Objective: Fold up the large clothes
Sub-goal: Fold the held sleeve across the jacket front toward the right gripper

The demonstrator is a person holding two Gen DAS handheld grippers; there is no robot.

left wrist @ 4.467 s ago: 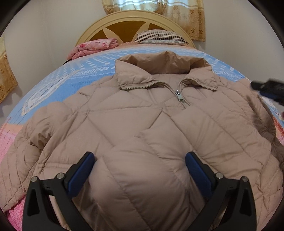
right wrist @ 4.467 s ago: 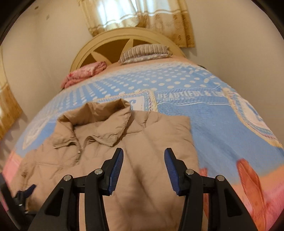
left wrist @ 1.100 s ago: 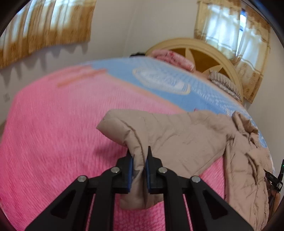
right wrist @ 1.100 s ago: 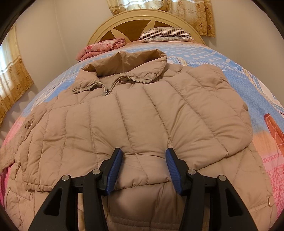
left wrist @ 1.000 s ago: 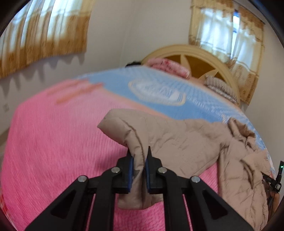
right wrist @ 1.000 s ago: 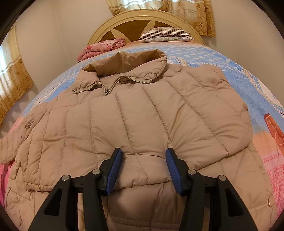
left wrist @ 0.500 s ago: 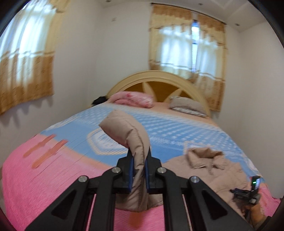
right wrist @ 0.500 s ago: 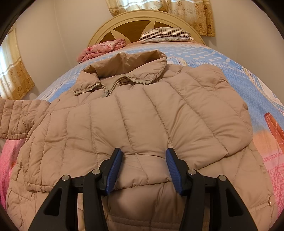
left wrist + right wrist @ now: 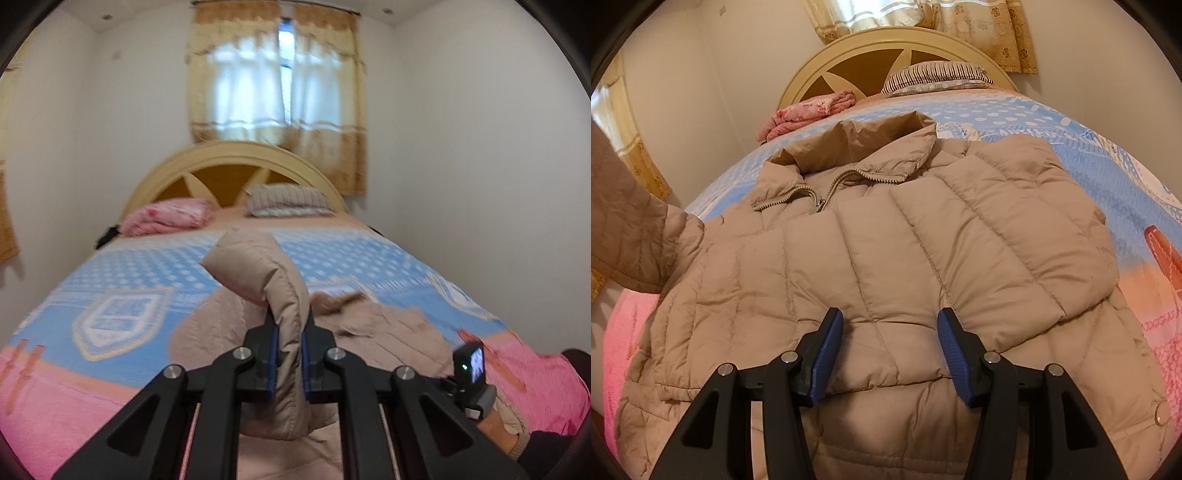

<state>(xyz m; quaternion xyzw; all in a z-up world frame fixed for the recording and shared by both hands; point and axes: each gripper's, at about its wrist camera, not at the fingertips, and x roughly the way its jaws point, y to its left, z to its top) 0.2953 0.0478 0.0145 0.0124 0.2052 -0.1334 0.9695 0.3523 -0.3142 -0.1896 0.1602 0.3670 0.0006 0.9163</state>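
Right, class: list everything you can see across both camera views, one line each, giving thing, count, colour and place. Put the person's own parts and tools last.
puffer jacket: one, beige, spread front-up on the bed, one sleeve already folded over its front
jacket sleeve: one, beige, lifted off the bed
bedspread: one, blue with white dots, pink at the near end
folded blanket: one, pink floral, by the headboard
pillow: one, striped, by the headboard
headboard: one, cream and tan, arched
curtains: cream and gold, over the window
left gripper: black with blue pads, clamped on the sleeve
right gripper: black with blue pads, open over the jacket's lower front
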